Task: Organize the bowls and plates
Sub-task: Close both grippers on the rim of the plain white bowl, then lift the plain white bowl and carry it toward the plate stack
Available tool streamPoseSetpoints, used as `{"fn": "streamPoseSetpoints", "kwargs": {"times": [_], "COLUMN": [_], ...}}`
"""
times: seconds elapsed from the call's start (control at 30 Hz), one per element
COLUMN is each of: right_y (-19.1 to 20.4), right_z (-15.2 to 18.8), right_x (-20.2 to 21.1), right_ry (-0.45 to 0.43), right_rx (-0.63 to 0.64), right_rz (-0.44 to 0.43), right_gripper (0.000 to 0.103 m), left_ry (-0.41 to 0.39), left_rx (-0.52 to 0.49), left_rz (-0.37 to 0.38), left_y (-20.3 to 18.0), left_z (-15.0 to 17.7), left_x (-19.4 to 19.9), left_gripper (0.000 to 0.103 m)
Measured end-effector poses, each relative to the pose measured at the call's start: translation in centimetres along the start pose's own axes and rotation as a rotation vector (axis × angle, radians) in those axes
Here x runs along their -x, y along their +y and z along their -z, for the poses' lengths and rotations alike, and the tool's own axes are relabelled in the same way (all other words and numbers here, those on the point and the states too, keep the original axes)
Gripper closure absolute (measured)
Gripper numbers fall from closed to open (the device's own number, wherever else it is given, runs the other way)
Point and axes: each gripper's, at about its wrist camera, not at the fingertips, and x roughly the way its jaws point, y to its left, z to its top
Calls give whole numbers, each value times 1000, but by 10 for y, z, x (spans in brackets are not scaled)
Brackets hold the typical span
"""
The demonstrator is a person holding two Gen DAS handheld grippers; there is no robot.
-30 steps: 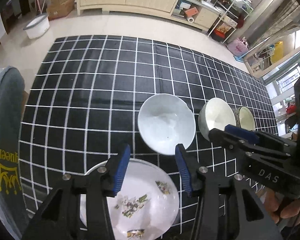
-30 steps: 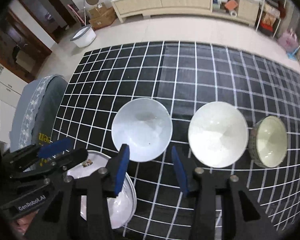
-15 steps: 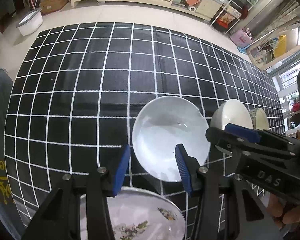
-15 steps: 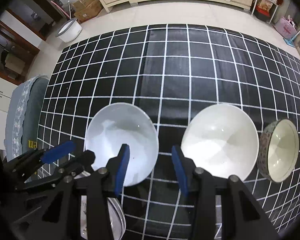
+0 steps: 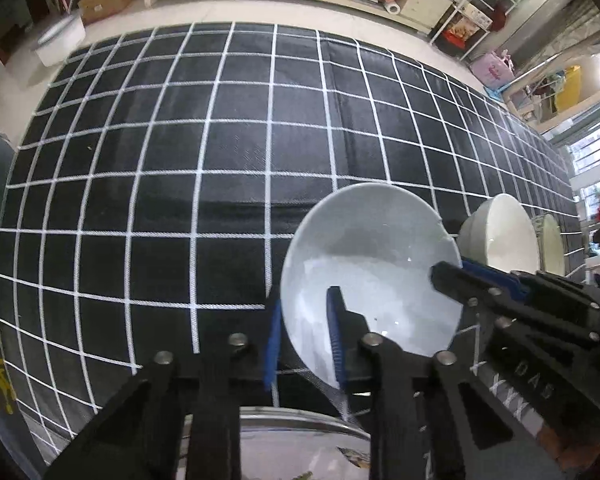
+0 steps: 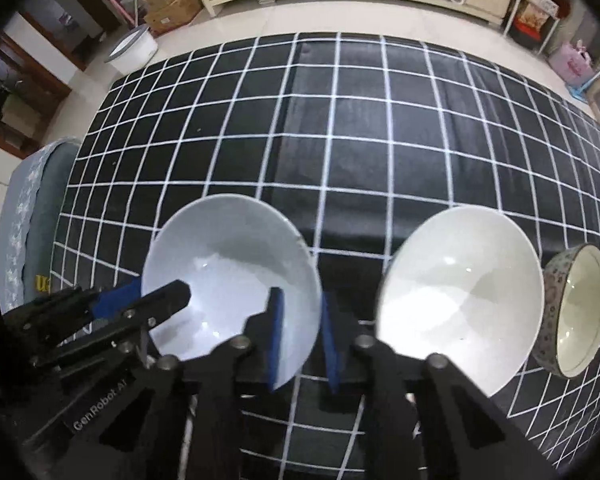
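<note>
Now both grippers have dropped onto the pale blue bowl [image 5: 370, 276]: left gripper [image 5: 304, 344] and right gripper [image 6: 302, 340] are closing their fingers over opposite rims, wall between the pads, apparently readying a two-handed lift. Only the left view shows the floral plate [image 5: 300, 452] beneath its fingers; only the right shows the white bowl [image 6: 460, 300] and patterned bowl [image 6: 580, 308] fully, on the desk [image 6: 340, 140].

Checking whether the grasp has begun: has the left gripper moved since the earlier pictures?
Yes. The left gripper has come down toward the checked cloth and forward off the floral plate; its jaws are closing across the pale blue bowl rim.
</note>
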Motion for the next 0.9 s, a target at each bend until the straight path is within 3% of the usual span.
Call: {"fn": "streamPoseSetpoints", "kwargs": {"times": [0.07, 0.13, 0.4, 0.9], "right_y": [-5, -11, -22, -73], "right_z": [2, 6, 17, 86], "right_x": [0, -6, 2, 34], "right_ry": [-2, 40, 25, 35], "right_rx": [-6, -12, -32, -113], "right_rz": [-1, -15, 17, 10], "right_gripper": [93, 94, 94, 94], "left_ry": [-13, -12, 11, 60], "left_rx": [-9, -13, -39, -115], "left_rz": [-16, -12, -13, 18], "left_y": [-1, -1, -13, -67], "left_z": [2, 3, 16, 66], "left_x": [1, 2, 1, 2], "left_gripper": [89, 90, 90, 90]}}
